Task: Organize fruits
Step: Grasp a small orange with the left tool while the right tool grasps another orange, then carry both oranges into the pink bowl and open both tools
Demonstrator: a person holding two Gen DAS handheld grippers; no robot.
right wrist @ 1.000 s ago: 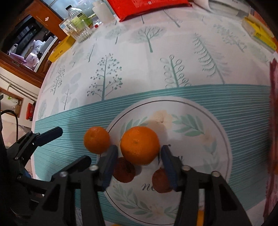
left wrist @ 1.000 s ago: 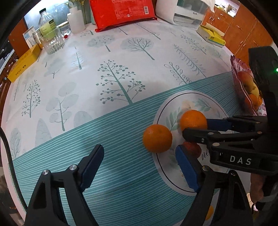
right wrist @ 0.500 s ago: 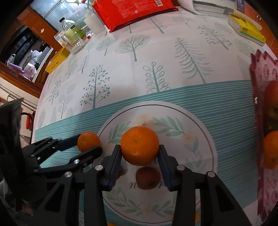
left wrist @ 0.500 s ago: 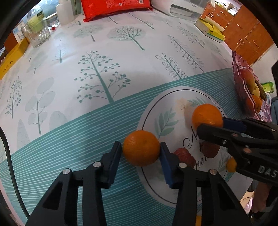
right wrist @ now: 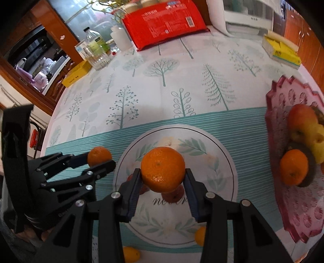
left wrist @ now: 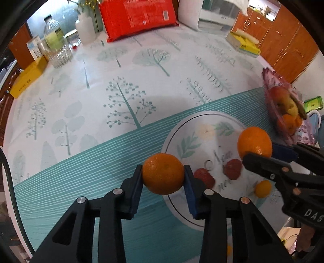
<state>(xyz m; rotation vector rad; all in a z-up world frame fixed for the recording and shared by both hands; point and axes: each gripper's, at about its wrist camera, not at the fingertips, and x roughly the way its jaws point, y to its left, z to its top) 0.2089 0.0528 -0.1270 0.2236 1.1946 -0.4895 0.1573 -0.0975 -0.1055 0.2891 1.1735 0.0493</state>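
Observation:
My left gripper (left wrist: 163, 182) is shut on an orange (left wrist: 163, 173) and holds it above the table by the left rim of the round printed mat (left wrist: 204, 129). My right gripper (right wrist: 163, 182) is shut on a second orange (right wrist: 163, 169), lifted above the mat (right wrist: 222, 145). Each gripper with its orange shows in the other view: the right one (left wrist: 254, 142), the left one (right wrist: 99, 156). Two dark red fruits (left wrist: 232, 169) and a small yellow-orange fruit (left wrist: 262, 188) lie on the mat. A pink fruit tray (right wrist: 279, 105) at the right holds an apple, a yellow fruit and an orange (right wrist: 294, 167).
A small yellow fruit (right wrist: 131, 253) lies on the table near the mat's front edge. At the back stand a red bag (right wrist: 164, 22), a clear bottle (left wrist: 56, 46), a white jar (left wrist: 85, 30), a white appliance (right wrist: 241, 16) and yellow boxes (right wrist: 281, 51).
My left gripper closed on the orange beside the mat and lifted it. My right gripper rose with its orange. Both views have pulled up and back from the table.

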